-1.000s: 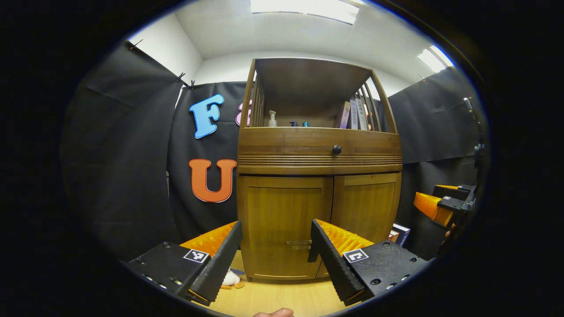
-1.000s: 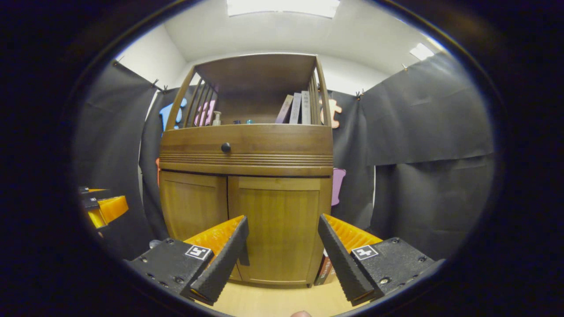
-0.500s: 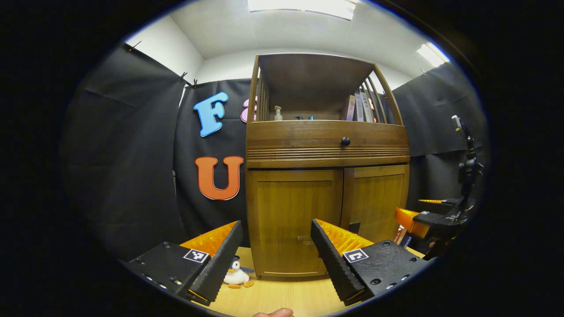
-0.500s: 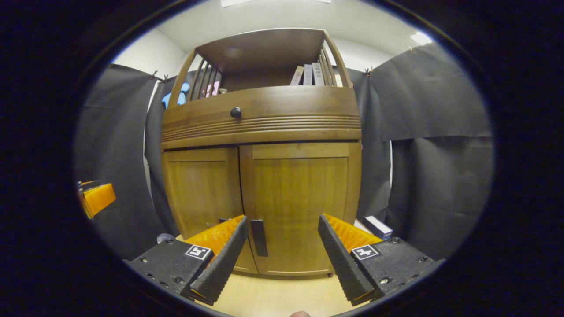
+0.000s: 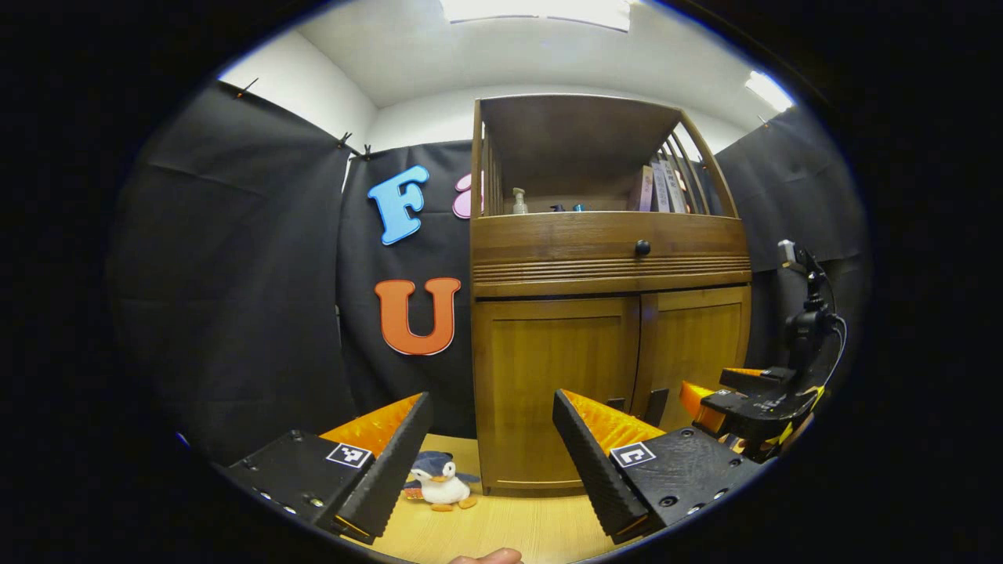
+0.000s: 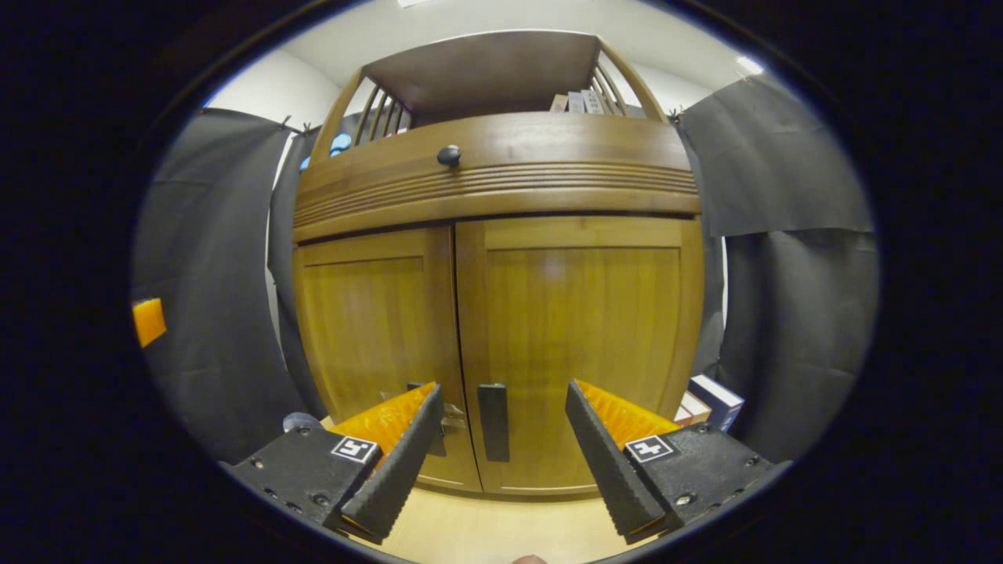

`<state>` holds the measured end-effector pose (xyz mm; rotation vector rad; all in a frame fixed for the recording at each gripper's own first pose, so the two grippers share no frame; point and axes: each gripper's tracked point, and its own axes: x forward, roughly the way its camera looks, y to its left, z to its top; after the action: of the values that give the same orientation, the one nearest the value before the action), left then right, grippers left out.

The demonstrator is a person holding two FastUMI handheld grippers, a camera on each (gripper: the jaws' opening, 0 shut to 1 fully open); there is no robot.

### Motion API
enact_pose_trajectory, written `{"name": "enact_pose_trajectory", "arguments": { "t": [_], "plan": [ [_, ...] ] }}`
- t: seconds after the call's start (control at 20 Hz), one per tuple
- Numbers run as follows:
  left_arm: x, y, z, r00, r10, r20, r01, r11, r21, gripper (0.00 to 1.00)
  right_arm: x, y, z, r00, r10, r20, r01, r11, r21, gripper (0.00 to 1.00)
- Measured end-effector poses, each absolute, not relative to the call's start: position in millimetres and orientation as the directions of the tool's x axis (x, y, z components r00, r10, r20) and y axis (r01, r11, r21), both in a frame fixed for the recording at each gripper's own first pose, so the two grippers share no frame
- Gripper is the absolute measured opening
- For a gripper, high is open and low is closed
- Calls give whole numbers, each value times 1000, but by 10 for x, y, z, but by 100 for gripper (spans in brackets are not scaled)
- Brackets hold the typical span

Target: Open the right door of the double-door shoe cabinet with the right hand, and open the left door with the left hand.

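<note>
The wooden shoe cabinet (image 5: 607, 266) stands with both lower doors closed. In the right gripper view the right door (image 6: 584, 313) is close ahead. Its dark vertical handle (image 6: 494, 421) stands in the gap between my right gripper's (image 6: 503, 390) open fingers, a little beyond the tips. The left door (image 6: 368, 329) is beside it, its handle (image 6: 443, 423) half hidden behind one finger. In the left gripper view my left gripper (image 5: 491, 398) hangs open farther back, facing the left door (image 5: 552, 384). The right gripper (image 5: 736, 401) is low by the right door (image 5: 693, 345).
A toy penguin (image 5: 439, 479) lies on the wooden floor (image 5: 501, 529) left of the cabinet's foot. Boxes (image 6: 709, 398) sit on the floor at its right side. A drawer with a round knob (image 6: 449, 154) runs above the doors, and the open shelf holds a bottle (image 5: 518, 201) and books (image 5: 658, 186).
My right gripper has moved in toward the right door, and its handle now stands between the fingers. The left gripper's view has swung leftward, bringing the penguin into sight.
</note>
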<state>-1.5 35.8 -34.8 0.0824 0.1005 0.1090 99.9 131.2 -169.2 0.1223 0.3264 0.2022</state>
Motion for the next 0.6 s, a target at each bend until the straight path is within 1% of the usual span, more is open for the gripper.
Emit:
{"name": "enact_pose_trajectory", "arguments": {
  "t": [0.15, 0.3, 0.35, 0.5, 0.6],
  "plan": [
    [-37, 445, -316, 988, 132, -82, -124, 988, 96, 95, 1180, 1345, -1942, 924, 183, -337, -146, 980, 134, 98],
    [-69, 528, -340, 985, 152, -87, -142, 983, 112, 95, 1374, 1385, -2208, 909, 177, -378, -134, 982, 136, 92],
    [-87, 555, -344, 984, 157, -89, -146, 983, 115, 95, 1446, 1395, -2249, 906, 172, -388, -128, 982, 135, 89],
    [-99, 574, -336, 980, 175, -95, -164, 980, 112, 95, 1571, 1479, -2364, 900, 184, -394, -136, 980, 147, 82],
    [-113, 597, -341, 979, 179, -97, -168, 979, 115, 95, 1598, 1479, -2380, 905, 174, -387, -128, 981, 143, 81]
  ]
}}
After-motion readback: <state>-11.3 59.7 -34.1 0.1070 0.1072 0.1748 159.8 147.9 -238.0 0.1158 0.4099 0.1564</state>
